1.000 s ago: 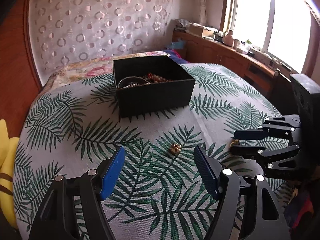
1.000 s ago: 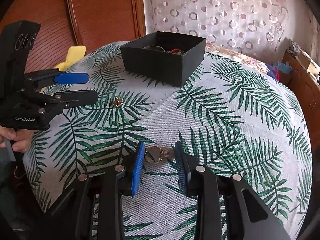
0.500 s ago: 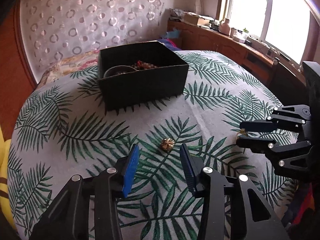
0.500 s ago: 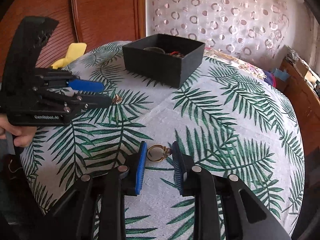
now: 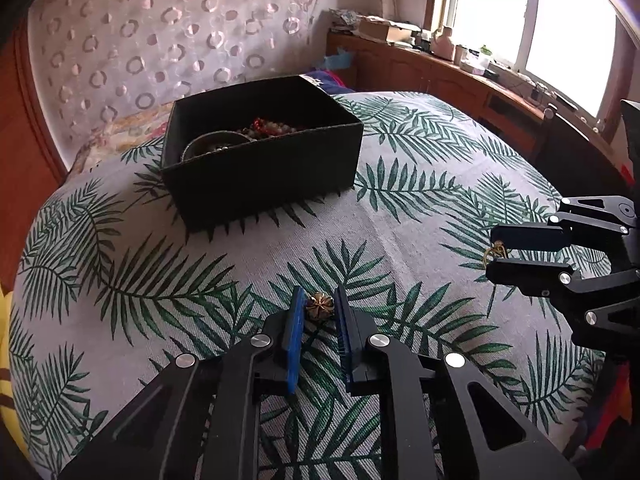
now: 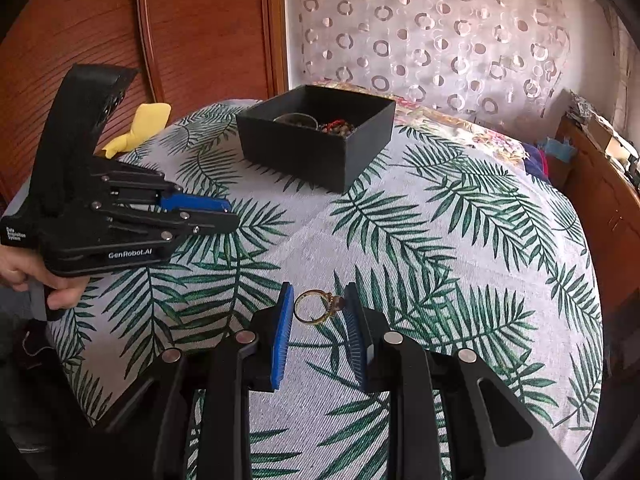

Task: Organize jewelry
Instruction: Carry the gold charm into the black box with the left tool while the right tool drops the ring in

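Observation:
A black open box (image 5: 260, 160) holding beads and a bangle stands at the far side of the leaf-print cloth; it also shows in the right wrist view (image 6: 316, 136). My left gripper (image 5: 319, 300) has its blue pads closed in on a small gold flower-shaped piece (image 5: 319, 306) lying on the cloth. My right gripper (image 6: 318, 296) is narrowly open around a gold ring (image 6: 316, 307) with a stone, on the cloth. In the left wrist view the ring (image 5: 494, 251) peeks between the right gripper's fingers (image 5: 528, 236).
The cloth-covered surface (image 6: 460, 240) curves down at its edges. A yellow item (image 6: 140, 128) lies at the left edge. A wooden cabinet with clutter (image 5: 460, 68) runs under the window at the right. A patterned curtain (image 5: 160, 40) hangs behind.
My left gripper moved forward and down onto the gold flower piece and closed its fingers around it. My right gripper stayed around the ring, its gap slightly wider.

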Demonstrator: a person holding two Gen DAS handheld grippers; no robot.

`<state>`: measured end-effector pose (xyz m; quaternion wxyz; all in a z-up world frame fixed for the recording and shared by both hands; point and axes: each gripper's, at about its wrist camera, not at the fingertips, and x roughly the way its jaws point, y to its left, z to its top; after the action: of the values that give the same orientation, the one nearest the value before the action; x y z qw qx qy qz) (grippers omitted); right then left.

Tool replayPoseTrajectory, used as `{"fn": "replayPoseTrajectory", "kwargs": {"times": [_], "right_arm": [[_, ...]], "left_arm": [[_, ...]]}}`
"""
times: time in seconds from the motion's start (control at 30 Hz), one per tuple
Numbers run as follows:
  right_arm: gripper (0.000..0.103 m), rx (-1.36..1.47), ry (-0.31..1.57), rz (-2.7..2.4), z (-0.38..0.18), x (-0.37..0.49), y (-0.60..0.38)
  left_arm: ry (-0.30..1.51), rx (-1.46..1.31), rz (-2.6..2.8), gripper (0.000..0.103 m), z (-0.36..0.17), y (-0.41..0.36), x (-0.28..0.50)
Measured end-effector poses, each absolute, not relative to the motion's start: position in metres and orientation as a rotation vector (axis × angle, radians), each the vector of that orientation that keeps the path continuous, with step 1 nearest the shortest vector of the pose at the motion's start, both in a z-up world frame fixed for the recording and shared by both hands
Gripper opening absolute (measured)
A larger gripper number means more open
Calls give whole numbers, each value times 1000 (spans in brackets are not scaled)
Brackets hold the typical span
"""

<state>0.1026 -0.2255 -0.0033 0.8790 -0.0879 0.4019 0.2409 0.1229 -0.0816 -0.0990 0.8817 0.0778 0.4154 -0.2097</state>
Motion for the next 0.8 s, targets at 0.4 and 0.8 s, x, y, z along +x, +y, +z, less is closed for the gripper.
{"fn": "replayPoseTrajectory", "kwargs": {"times": [0.4, 0.8], "right_arm": [[28, -157, 752, 529, 27, 147, -211], [28, -84, 732, 565, 39, 234, -198]], "left_arm": [[757, 114, -401, 14, -57, -68, 139], [706, 56, -358, 14, -25, -49, 196]]}}
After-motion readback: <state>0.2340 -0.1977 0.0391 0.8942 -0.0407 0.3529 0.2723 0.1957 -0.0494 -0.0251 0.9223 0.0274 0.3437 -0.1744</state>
